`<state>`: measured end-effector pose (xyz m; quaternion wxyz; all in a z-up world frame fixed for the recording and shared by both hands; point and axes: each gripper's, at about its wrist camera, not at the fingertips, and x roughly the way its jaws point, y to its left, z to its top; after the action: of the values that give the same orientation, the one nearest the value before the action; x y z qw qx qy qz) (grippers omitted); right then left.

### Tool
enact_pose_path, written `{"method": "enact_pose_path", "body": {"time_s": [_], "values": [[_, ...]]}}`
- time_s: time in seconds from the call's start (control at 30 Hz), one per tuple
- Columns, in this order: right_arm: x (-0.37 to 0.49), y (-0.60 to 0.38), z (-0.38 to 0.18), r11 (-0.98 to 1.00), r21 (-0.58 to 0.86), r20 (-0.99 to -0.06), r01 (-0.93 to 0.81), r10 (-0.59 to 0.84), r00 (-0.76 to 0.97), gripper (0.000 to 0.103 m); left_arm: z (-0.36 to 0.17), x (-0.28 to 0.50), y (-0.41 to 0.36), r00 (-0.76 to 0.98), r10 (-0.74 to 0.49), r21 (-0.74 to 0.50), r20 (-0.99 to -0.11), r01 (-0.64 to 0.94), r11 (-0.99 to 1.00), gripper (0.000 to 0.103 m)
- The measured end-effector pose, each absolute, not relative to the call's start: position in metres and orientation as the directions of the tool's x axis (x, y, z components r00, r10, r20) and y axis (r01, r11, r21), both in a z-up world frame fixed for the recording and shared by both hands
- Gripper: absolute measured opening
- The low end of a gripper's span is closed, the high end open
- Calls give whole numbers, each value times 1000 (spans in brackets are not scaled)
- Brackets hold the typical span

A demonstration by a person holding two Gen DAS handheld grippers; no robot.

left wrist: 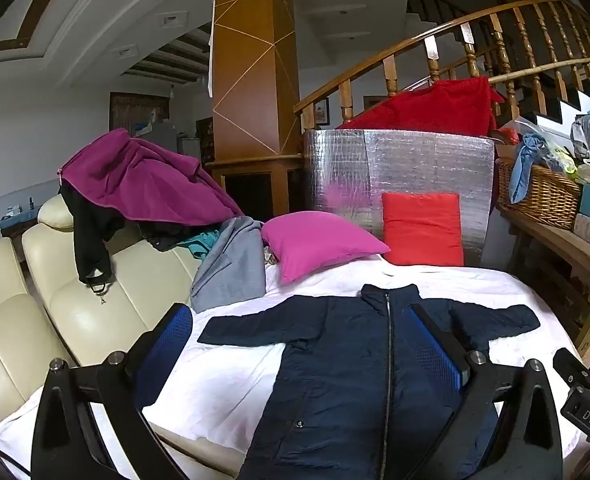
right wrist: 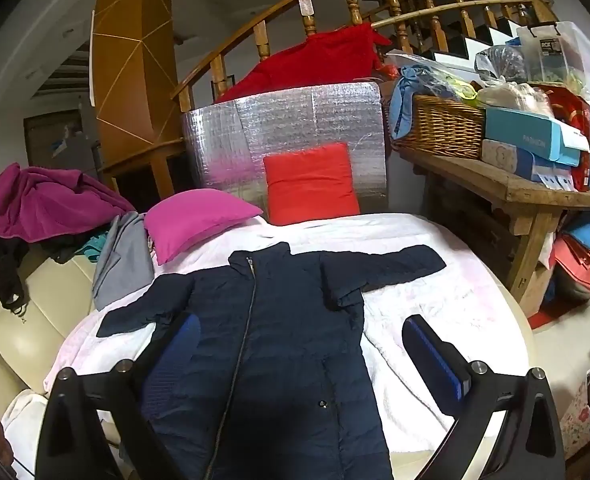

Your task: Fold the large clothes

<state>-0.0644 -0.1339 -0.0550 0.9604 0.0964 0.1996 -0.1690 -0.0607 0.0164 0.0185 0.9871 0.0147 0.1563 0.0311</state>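
Navy coat (left wrist: 347, 364) lies face up on the white sheet (left wrist: 231, 384), zip closed, collar toward the far edge, both sleeves spread out to the sides. I read this flat, symmetric layout as the set-up for folding: sleeves out where each can be taken separately; no fold made yet.

Left gripper (left wrist: 299, 344): fingers spread wide, nothing between them, hanging above the coat's left half near the near edge. Right gripper (right wrist: 301, 354): also wide apart and empty, above the coat's right half, its right finger (right wrist: 435, 356) over bare sheet beside the coat body. I judge both are held apart this way ready to take a sleeve or hem each; which one, I cannot tell.

Far edge of the sheet: magenta pillow (right wrist: 199, 216) and red cushion (right wrist: 311, 184), the cushion leaning on a silver foil panel (right wrist: 295, 128). Both are clear of the coat, though the magenta one sits near the left sleeve.

Left edge: grey garment (left wrist: 231, 264) draped onto the sheet from the cream sofa (left wrist: 75, 320), a purple fleece (left wrist: 143, 176) heaped on the sofa back.

Containers: wicker basket (right wrist: 439, 128) on the wooden side table (right wrist: 495, 184), holding blue cloth and bagged items; exact contents unclear. Boxes stacked beside it
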Motion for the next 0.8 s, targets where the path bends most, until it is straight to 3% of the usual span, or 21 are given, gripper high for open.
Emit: {"method": "enact_pose_path", "body": {"time_s": [0.8], "values": [[-61,-142,-54,918,122,-429,378,-295,854,103,17,-60,12,947,63,52,-314,-49,997,103]]}}
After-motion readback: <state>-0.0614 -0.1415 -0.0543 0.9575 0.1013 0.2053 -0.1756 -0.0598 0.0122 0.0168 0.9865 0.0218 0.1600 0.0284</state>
